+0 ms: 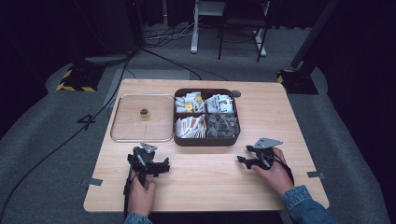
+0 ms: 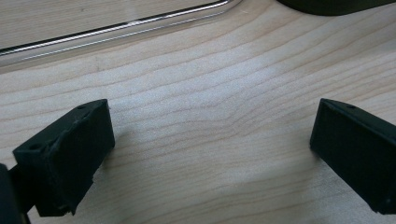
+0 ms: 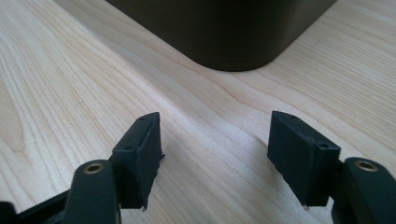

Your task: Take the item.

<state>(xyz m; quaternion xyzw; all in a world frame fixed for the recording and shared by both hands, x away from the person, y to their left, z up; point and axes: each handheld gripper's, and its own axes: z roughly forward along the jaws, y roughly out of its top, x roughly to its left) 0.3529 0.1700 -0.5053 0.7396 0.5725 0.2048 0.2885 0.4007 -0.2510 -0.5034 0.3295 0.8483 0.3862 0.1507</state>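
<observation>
I have one dark brown, rounded-corner box (image 1: 206, 140) near the middle of the pale wooden table (image 1: 205, 186), and it is the thing nearest both of my tools. Its long axis runs across the table from side to side, though it is close to square, and its open top faces straight up. I count four compartments in it, two in the far row and two in the near row, each holding small packets: white and yellow ones at the far left, white ones at the far right, white ones with orange at the near left, clear ones at the near right. Just left of the box, almost touching it, lies one clear rectangular glass lid (image 1: 142, 118) with a single small brown knob (image 1: 144, 112) at its centre. My left gripper (image 1: 163, 166) rests low on the wood in front of the lid, its jaws spread wide with nothing but bare table between them. My right gripper (image 1: 241, 160) sits in front of the box's near right corner (image 3: 233, 46), jaws likewise parted and empty, pointing towards that corner.
</observation>
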